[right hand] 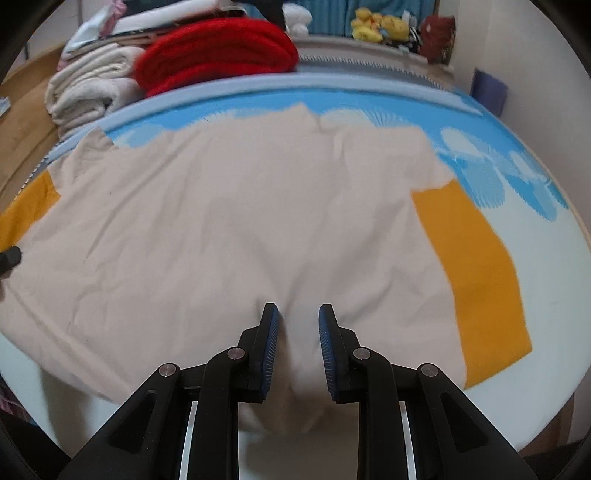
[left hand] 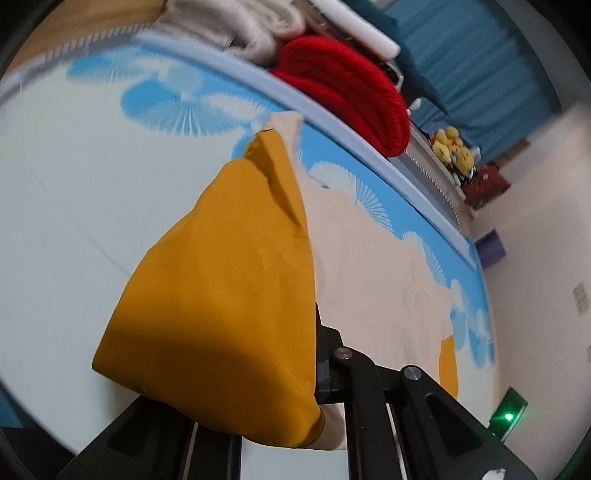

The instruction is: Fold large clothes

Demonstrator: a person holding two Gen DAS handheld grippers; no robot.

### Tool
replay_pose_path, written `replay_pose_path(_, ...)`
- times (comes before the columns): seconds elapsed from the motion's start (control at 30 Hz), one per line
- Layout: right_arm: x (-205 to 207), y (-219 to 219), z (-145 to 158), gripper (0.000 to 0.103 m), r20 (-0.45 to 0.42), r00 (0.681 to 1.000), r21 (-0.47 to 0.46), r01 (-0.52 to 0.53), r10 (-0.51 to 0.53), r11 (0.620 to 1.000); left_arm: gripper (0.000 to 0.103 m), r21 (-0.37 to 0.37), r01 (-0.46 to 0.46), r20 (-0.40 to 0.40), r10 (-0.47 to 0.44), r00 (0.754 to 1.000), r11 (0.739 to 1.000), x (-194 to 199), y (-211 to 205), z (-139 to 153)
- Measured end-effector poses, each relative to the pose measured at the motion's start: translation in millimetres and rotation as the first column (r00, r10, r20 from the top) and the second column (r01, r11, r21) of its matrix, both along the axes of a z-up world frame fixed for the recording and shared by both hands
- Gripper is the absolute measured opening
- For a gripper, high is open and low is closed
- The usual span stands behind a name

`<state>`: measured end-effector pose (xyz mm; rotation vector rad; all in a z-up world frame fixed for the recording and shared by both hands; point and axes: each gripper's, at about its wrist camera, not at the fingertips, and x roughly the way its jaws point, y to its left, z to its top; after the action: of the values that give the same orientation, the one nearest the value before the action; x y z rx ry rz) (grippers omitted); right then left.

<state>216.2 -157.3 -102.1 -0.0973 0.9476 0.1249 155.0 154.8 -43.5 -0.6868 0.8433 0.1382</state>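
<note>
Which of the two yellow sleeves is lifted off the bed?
The left tool's yellow sleeve, raised and draped; the other yellow sleeve lies flat.

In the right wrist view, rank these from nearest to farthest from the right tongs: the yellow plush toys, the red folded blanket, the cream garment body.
1. cream garment body: directly at the right tongs, a fold of it between the pads.
2. red folded blanket: beyond the bed's far edge, upper left.
3. yellow plush toys: farthest back, upper right, near the blue curtain.

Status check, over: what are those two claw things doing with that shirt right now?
Left hand-held gripper shut on mustard sleeve. Right hand-held gripper pinching shirt hem. Nothing in the way.
</note>
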Motion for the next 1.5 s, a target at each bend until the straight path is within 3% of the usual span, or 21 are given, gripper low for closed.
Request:
replay_pose_path(0.1, -8.9, 17.9, 3.0, 0.024, 0.012, 1.000, -0.008, -0.011, 0.011, 1.000, 0.010, 0.103, 0.032, 0.007, -0.033, 0.999, 0.994, -16.0, -3.5, 29.6)
replay_pose_path(0.17, -7.8, 27.5, -9.0, 0.024, -0.060, 0.998, 0.005, -0.037, 0.037, 0.999, 0.010, 0.169, 0.071, 0.023, -0.075, 0.997, 0.983, -24.7, -10.6, 47.7)
replay_pose_path(0.23, -4.2, 42.7, -29.4, 0.024, -0.196, 0.971, 0.037, -0.132, 0.137, 0.991, 0.010, 0.242, 0.106, 0.026, -0.115, 0.993, 0.965, -25.3, -21.5, 55.5)
replay_pose_path(0.33, -2.7, 47.5, -23.5, 0.024, -0.252, 0.946, 0.041, -0.201, 0.204, 0.979, 0.010, 0.336, 0.149, 0.049, -0.175, 0.983, 0.930, -24.4, -36.9, 53.4)
replay_pose_path(0.43, 4.7, 30.3, 21.4, 0.024, -0.176, 0.960, 0.053, -0.214, 0.220, 0.975, 0.010, 0.351, 0.161, 0.058, -0.193, 0.980, 0.922, -22.9, -47.3, 41.0)
replay_pose_path(0.5, 10.5, 14.9, 57.0, 0.026, -0.102, 0.965, 0.061, -0.236, 0.241, 0.970, 0.009, 0.327, 0.160, 0.048, -0.185, 0.982, 0.932, -18.2, -52.7, 37.7)
replay_pose_path(0.53, 13.5, 5.6, 77.6, 0.032, -0.052, 0.964, 0.047, -0.258, 0.261, 0.965, 0.009, 0.315, 0.159, 0.055, -0.185, 0.981, 0.936, -14.2, -56.9, 39.5)
replay_pose_path(0.63, 16.8, -24.9, 133.6, 0.065, 0.122, 0.941, -0.069, -0.310, 0.316, 0.948, 0.009, 0.316, 0.172, 0.084, -0.208, 0.975, 0.933, -1.0, -78.0, 47.4)
replay_pose_path(0.67, 18.5, -37.3, 148.1, 0.070, 0.172, 0.929, -0.118, -0.310, 0.327, 0.943, 0.009, 0.320, 0.187, 0.084, -0.225, 0.971, 0.929, 3.8, -87.7, 47.6)
replay_pose_path(0.77, 20.9, -76.2, 160.9, 0.070, 0.234, 0.926, -0.180, -0.258, 0.296, 0.949, 0.009, 0.357, 0.254, 0.067, -0.296, 0.953, 0.899, 18.8, -129.1, 44.7)
replay_pose_path(0.83, 20.7, -111.0, 152.4, 0.070, 0.245, 0.953, -0.118, -0.150, 0.175, 0.982, 0.009, 0.380, 0.302, 0.059, -0.348, 0.935, 0.874, 26.9, -156.5, 42.6)
replay_pose_path(0.87, 20.9, -125.8, 145.2, 0.068, 0.231, 0.966, -0.079, -0.103, 0.118, 0.992, 0.009, 0.389, 0.333, 0.055, -0.383, 0.922, 0.859, 31.3, -173.0, 40.1)
replay_pose_path(0.9, 30.5, -139.9, 133.5, 0.064, 0.142, 0.987, -0.069, -0.061, 0.070, 0.996, 0.009, 0.393, 0.355, 0.050, -0.405, 0.913, 0.848, 33.6, -183.1, 37.7)
replay_pose_path(0.93, 36.4, -149.6, 132.1, 0.060, 0.113, 0.992, -0.064, -0.042, 0.049, 0.997, 0.008, 0.397, 0.395, 0.035, -0.444, 0.895, 0.828, 38.6, -200.9, 33.0)
replay_pose_path(1.03, 32.6, -178.0, 143.8, 0.060, 0.175, 0.984, -0.022, 0.036, -0.031, 0.999, 0.008, 0.366, 0.503, -0.019, -0.534, 0.845, 0.783, 51.7, -238.4, 13.4)
replay_pose_path(1.1, 31.6, -192.5, 138.5, 0.060, 0.140, 0.989, -0.008, 0.046, -0.044, 0.999, 0.009, 0.327, 0.605, -0.101, -0.609, 0.786, 0.726, 61.6, -266.2, -10.6)
replay_pose_path(1.17, 31.8, -203.8, 133.3, 0.060, 0.117, 0.992, -0.029, 0.045, -0.041, 0.999, 0.011, 0.277, 0.669, -0.191, -0.642, 0.742, 0.690, 68.4, -281.8, -36.5)
replay_pose_path(1.23, 29.7, -211.7, 137.3, 0.060, 0.129, 0.991, -0.034, 0.046, -0.041, 0.998, 0.014, 0.229, 0.693, -0.248, -0.648, 0.720, 0.683, 73.2, -287.0, -56.1)
replay_pose_path(1.3, 30.1, -215.9, 135.3, 0.060, 0.115, 0.992, -0.019, 0.050, -0.047, 0.999, 0.032, 0.186, 0.695, -0.260, -0.647, 0.716, 0.694, 76.9, -284.6, -63.5)
replay_pose_path(1.4, 31.0, -215.1, 131.4, 0.060, 0.097, 0.994, 0.003, 0.055, -0.055, 0.998, 0.055, 0.088, 0.692, -0.212, -0.665, 0.716, 0.717, 74.6, -277.3, -53.5)
replay_pose_path(1.5, 30.3, -211.5, 130.3, 0.061, 0.083, 0.995, 0.054, 0.055, -0.059, 0.997, 0.064, 0.054, 0.701, -0.159, -0.687, 0.709, 0.711, 65.3, -271.4, -35.3)
